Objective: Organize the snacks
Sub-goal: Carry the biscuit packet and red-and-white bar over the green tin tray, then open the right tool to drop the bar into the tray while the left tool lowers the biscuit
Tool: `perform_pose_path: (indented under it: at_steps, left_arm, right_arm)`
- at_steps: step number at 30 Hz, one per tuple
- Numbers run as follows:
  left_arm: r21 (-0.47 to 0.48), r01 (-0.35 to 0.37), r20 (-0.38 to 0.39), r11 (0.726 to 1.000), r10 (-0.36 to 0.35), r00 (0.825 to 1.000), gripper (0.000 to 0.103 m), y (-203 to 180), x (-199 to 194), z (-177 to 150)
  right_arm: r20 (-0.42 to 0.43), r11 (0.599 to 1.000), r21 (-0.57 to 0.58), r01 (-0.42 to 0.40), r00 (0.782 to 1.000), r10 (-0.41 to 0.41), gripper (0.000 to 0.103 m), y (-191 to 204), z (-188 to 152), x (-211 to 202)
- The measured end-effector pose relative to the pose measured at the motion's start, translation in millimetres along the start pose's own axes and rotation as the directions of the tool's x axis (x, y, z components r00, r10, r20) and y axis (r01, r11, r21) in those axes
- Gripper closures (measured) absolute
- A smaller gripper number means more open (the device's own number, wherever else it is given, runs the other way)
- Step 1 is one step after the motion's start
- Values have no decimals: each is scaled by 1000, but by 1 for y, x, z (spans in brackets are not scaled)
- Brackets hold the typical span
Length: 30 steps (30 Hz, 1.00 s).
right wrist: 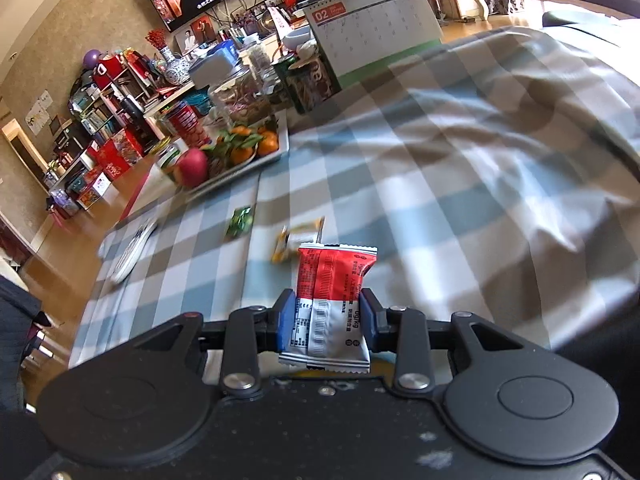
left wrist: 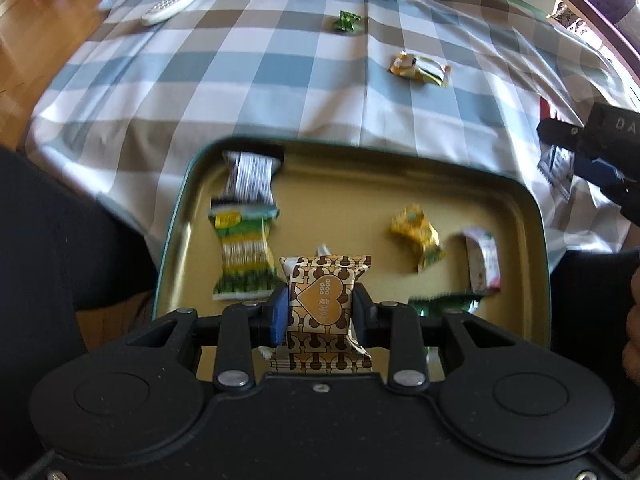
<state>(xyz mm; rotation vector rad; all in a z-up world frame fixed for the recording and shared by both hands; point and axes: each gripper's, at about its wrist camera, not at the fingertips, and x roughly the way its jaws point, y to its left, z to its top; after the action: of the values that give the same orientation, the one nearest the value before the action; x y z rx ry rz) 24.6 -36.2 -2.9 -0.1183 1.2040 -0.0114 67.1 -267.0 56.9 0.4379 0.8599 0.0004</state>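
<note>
Left gripper [left wrist: 320, 312] jaws clamped on brown heart-print snack packet [left wrist: 322, 300] above tin tray [left wrist: 536, 216], right gripper [right wrist: 327, 320] jaws clamped on red-and-white snack packet [right wrist: 330, 300] over checked table [right wrist: 440, 184]

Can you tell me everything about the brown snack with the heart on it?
The brown snack is a small sealed packet of shiny printed wrapper, tan and white with a brown keyhole-like pattern and a gold heart with writing in the middle. Its ends are crimped. The left claw pinches it by the sides, so it stands on end, puffy and unopened. It is over the near part of the yellow tray, where other snacks lie. Whether its bottom touches the tray is hidden.
</note>
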Motion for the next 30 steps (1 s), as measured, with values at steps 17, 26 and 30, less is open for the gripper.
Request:
perform_pose_path:
  at_steps: [17, 26, 30]
  left_arm:
    - [43, 52, 89, 998, -55, 994, 62, 10, 1, -39]
    - [38, 54, 80, 998, -56, 995, 62, 9, 7, -38]
    - [34, 48, 78, 998, -50, 996, 62, 8, 8, -38]
  right_arm:
    - [-4, 997, -78, -30, 1000, 30, 67, 22, -84, -45]
    - [2, 996, -86, -36, 999, 37, 67, 24, -83, -45]
    - [-6, 996, -83, -41, 999, 41, 67, 23, -82, -43]
